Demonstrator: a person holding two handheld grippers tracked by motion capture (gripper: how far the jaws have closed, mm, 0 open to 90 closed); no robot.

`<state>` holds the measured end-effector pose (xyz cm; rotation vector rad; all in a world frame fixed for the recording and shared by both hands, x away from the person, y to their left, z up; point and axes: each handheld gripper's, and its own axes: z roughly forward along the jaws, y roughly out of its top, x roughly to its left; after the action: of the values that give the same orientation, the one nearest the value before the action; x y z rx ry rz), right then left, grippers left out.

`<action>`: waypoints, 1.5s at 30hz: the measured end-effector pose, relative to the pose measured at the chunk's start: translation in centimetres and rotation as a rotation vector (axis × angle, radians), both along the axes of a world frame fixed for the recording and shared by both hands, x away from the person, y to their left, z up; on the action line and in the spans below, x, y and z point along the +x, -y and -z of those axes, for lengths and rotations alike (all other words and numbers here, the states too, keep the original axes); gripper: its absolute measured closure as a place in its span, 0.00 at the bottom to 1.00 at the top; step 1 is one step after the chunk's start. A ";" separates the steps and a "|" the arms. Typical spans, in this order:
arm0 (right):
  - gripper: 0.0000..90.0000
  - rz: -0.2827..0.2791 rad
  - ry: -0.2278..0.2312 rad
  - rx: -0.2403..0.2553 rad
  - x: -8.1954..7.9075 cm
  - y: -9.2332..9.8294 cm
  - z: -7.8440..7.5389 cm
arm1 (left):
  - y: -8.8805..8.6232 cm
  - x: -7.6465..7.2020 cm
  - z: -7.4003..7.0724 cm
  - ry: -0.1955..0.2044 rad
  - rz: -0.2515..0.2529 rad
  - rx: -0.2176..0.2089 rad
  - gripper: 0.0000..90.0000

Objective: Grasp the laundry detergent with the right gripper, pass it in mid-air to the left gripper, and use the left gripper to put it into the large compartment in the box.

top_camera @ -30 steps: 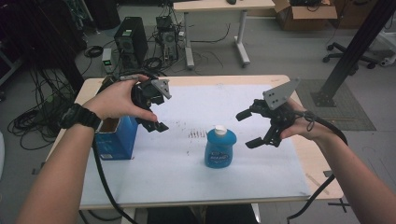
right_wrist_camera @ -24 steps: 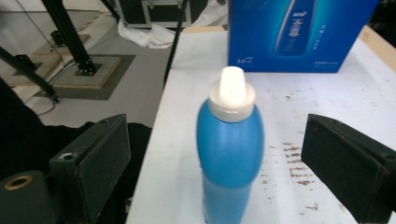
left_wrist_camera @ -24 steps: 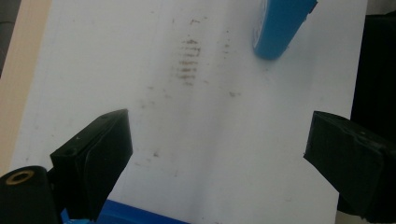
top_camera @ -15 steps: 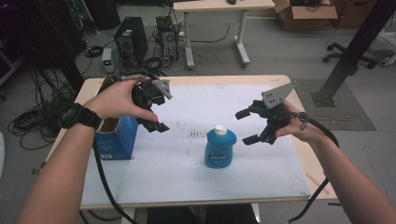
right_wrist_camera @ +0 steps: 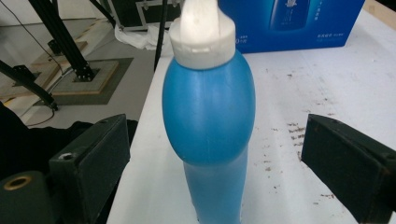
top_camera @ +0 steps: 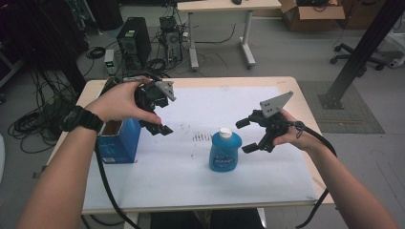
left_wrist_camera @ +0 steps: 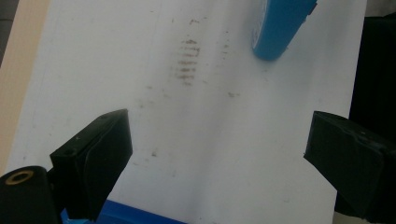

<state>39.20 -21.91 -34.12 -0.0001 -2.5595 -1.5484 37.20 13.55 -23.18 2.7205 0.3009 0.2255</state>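
Bottle (top_camera: 225, 150) stands upright between my right gripper (top_camera: 247, 136)'s wide-open jaws, untouched; my left gripper (top_camera: 160, 121) gapes empty beside the blue box (top_camera: 119, 143).

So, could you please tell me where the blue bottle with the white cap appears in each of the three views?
High view: the blue bottle stands upright at centre, on the white sheet.
Left gripper view: its body enters from the top edge, right of centre.
Right gripper view: it rises at centre, between the black jaws.
Shared landmark: the blue box, left of the bottle from above, behind it in the right gripper view.
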 end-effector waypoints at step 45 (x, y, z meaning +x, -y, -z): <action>0.16 0.007 -0.017 -0.001 -0.5 -4.3 4.0 | 0.1 -0.1 -0.1 0.009 0.005 -0.012 0.09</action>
<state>38.69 -17.58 -38.12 -0.0218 -2.5504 -1.5427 37.11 13.43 -23.12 2.7069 0.2913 0.2342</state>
